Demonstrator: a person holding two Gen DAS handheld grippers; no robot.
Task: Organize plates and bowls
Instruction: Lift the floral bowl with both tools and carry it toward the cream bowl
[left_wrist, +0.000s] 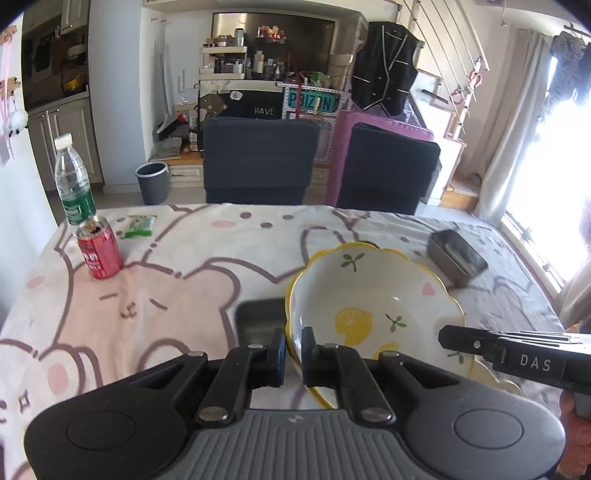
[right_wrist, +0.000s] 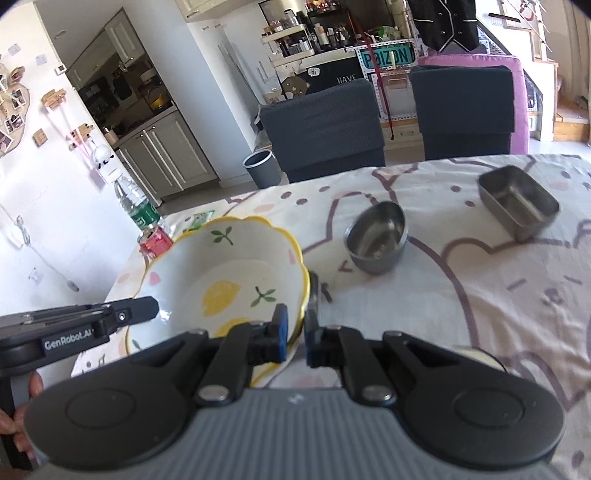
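on the bunny-print tablecloth (left_wrist: 155, 295) stand steel containers; beyond, chairs (left_wrist: 258, 158).

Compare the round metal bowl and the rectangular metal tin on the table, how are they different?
The round bowl has a curved wall; the tin is rectangular with rounded corners and straighter sides. In the right wrist view the bowl sits nearer the lemon bowl, the tin farther right. Both are bare metal, open side up, seemingly empty, on the cloth.

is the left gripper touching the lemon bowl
Touching. In the left wrist view the left gripper has its jaws closed on the yellow rim of the lemon bowl, one finger inside and one outside, with no gap showing.
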